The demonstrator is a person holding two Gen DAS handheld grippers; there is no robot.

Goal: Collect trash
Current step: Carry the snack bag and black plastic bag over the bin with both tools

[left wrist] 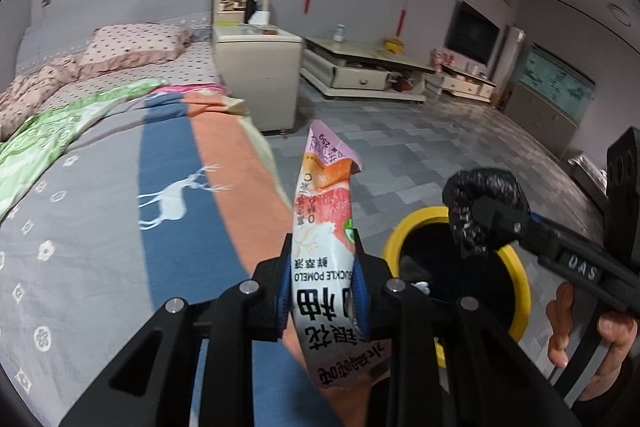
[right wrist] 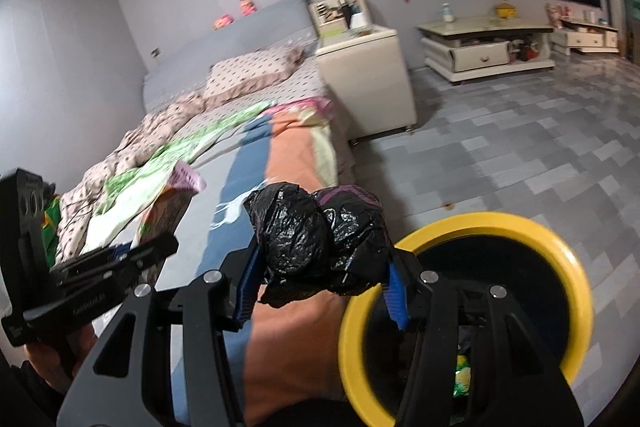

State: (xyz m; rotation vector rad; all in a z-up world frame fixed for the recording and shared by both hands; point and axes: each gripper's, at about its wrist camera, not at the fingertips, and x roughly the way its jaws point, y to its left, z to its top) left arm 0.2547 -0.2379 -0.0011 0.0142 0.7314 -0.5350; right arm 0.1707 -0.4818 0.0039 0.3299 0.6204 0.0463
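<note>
Item one: my left gripper, jaws clamped on a pink-and-white snack wrapper that stands upright between the pads, above the edge of the bed

Item two: my right gripper, jaws clenched on a crumpled black plastic bag, just beside the bin's rim

Item three: yellow-rimmed bin on the floor beside the bed, some litter already inside

Step in hand, as I judge it: carrying both pieces to the bin

Next move calls for: each load centred over the opening, then jaws released
</note>
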